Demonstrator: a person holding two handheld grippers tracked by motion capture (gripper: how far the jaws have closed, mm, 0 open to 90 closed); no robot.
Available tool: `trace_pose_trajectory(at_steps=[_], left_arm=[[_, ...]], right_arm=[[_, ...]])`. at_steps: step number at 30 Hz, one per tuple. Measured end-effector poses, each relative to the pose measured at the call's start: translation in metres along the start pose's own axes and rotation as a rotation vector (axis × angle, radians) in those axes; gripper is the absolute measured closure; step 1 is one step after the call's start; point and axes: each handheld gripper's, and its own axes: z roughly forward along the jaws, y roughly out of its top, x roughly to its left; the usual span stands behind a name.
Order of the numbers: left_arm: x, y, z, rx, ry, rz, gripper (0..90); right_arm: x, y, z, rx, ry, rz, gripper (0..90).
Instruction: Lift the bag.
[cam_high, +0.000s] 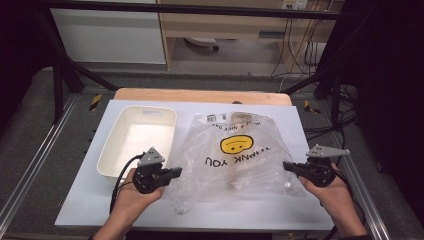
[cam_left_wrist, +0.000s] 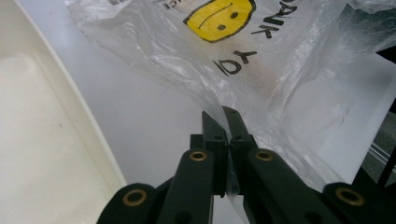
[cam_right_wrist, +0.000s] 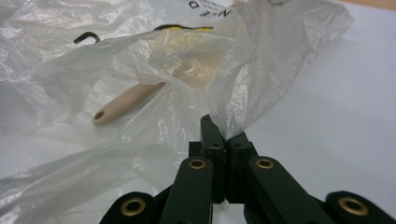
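A clear plastic bag printed with a yellow smiley face and "THANK YOU" lies crumpled on the white table top. My left gripper is shut on the bag's left edge, and the film runs between its closed jaws in the left gripper view. My right gripper is shut on the bag's right edge, seen close up in the right gripper view. Inside the bag lies a beige utensil handle with a hole at its end.
An empty cream plastic tray stands left of the bag, close to my left gripper, and its rim runs beside the jaws. A wooden board borders the table's far edge. Metal rails flank both sides, and cables hang at the back right.
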Motion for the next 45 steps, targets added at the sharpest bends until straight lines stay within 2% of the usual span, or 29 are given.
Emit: trace_pose_trajectory(at_steps=[6, 11, 13, 17, 20, 24, 26, 31, 37, 39, 45], left_arm=[[-0.012, -0.023, 0.003, 0.013, 0.007, 0.009, 90.0], [-0.014, -0.043, 0.006, 0.031, 0.014, 0.001, 90.0], [-0.013, -0.050, 0.009, 0.048, 0.015, -0.003, 90.0], [-0.008, -0.061, 0.012, 0.054, 0.028, -0.018, 90.0], [-0.006, -0.066, 0.013, 0.053, 0.032, -0.025, 90.0], [-0.008, -0.070, 0.014, 0.051, 0.041, -0.006, 87.7], [-0.009, -0.070, 0.013, 0.033, 0.050, -0.006, 84.2], [-0.014, -0.065, 0.009, -0.003, 0.080, 0.011, 71.1], [-0.018, -0.061, 0.006, -0.032, 0.109, 0.006, 55.9], [-0.020, -0.059, 0.004, -0.041, 0.124, 0.004, 51.0], [-0.024, -0.051, -0.003, -0.093, 0.134, -0.002, 37.2]], right_arm=[[0.012, -0.020, 0.001, 0.050, -0.027, -0.037, 90.0], [0.015, -0.039, 0.005, 0.077, -0.021, -0.017, 90.0], [0.014, -0.049, 0.008, 0.095, -0.020, 0.004, 90.0], [0.013, -0.066, 0.016, 0.130, -0.030, 0.016, 90.0], [0.012, -0.072, 0.020, 0.139, -0.032, 0.022, 90.0], [0.012, -0.078, 0.024, 0.149, -0.033, 0.024, 89.9], [0.012, -0.077, 0.024, 0.145, -0.030, 0.024, 85.8], [0.013, -0.075, 0.025, 0.120, -0.034, 0.024, 63.9], [0.015, -0.071, 0.025, 0.100, -0.046, 0.015, 44.8], [0.015, -0.070, 0.025, 0.097, -0.051, 0.010, 39.8], [0.016, -0.068, 0.026, 0.080, -0.069, 0.008, 26.9]])
